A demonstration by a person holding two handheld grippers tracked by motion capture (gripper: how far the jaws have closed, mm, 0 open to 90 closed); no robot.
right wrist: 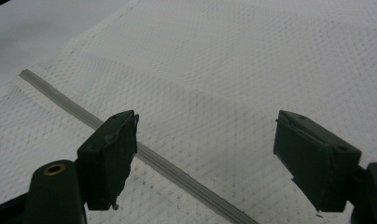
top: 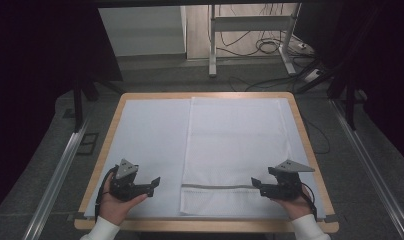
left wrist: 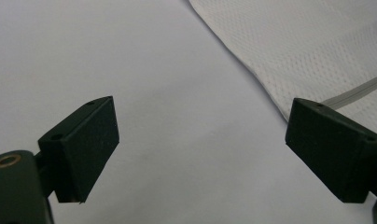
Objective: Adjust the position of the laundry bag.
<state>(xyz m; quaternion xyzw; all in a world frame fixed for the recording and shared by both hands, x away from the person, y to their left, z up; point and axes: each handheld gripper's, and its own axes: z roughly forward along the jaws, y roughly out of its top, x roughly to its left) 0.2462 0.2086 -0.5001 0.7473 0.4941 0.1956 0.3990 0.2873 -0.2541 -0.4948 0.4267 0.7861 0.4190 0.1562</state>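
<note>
White mesh laundry bag [top: 237,150] lies long axis near-to-far; right gripper [top: 256,184], jaws wide and empty, over its near-right zip end, left gripper [top: 152,184], likewise gaping, just left.

A lab or test workspace, wooden-edged table [top: 115,120] under a white cover sheet [top: 145,140], metal floor rails [top: 60,170] flanking it, grey carpet, far beyond the grippers a metal desk frame [top: 212,45] with loose cables [top: 267,47], dark curtains [top: 35,60] around
</note>
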